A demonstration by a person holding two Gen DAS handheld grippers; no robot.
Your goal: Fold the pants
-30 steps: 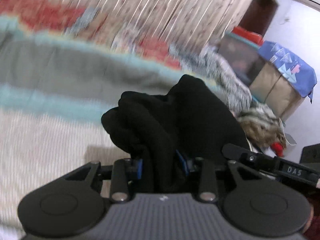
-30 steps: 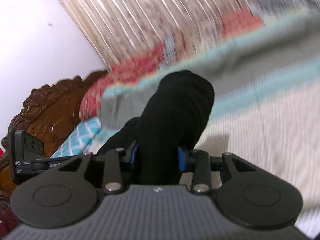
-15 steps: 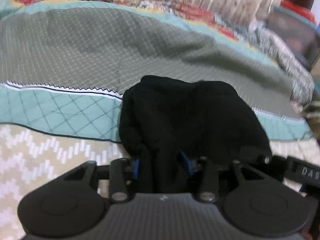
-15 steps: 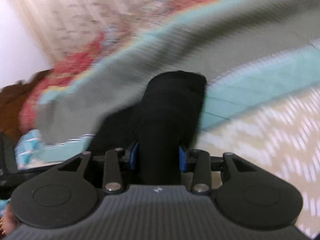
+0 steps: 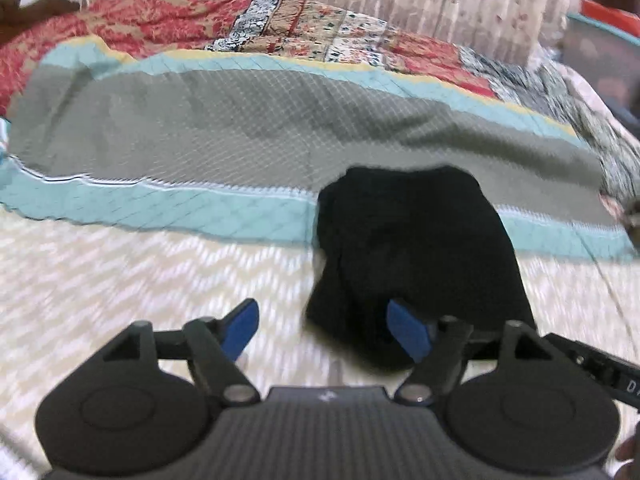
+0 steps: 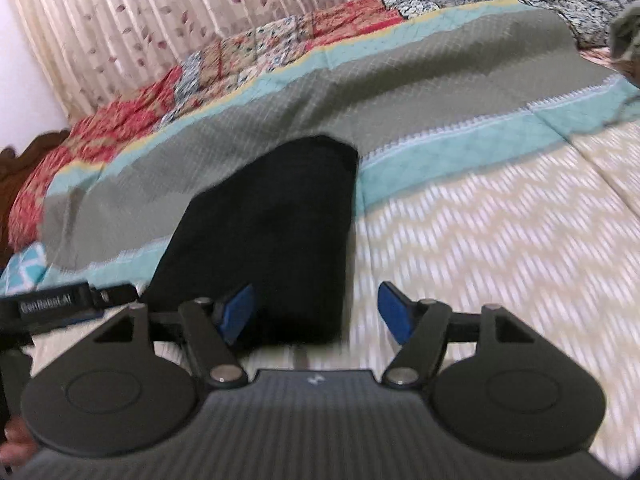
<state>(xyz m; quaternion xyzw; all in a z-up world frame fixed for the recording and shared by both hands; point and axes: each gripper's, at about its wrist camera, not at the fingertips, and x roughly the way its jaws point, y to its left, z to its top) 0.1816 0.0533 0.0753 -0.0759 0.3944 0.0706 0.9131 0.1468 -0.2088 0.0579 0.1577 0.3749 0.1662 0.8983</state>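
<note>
The left gripper (image 5: 326, 330) is spread wide, its two blue pads (image 5: 242, 326) far apart and nothing pinched between them. The black pants (image 5: 416, 264) lie folded in a compact dark bundle on the bed, ahead of this gripper and toward its right side; the right-hand pad sits against or just over the near edge of the bundle, though the blur makes it hard to say whether it truly touches the cloth. The left-hand pad is over the cream zigzag bedspread (image 5: 140, 280), clear of the pants. The right gripper (image 6: 318, 312) is likewise spread wide and holds nothing. In its view the pants (image 6: 276, 232) sit ahead and toward its left, with the left-hand blue pad (image 6: 238, 312) at the bundle's near edge and the other pad out over the cream bedspread (image 6: 500, 240), apart from the cloth. The far end of the bundle reaches across a teal band onto a grey quilted blanket (image 5: 240, 128), which lies across the bed beyond the cream area. Behind that is a red and patterned patchwork quilt (image 5: 280, 28), and a pale pleated curtain (image 6: 160, 12) with small leaf marks hangs at the back. Part of the left gripper shows at the left edge of the right wrist view, close beside the pants.
</note>
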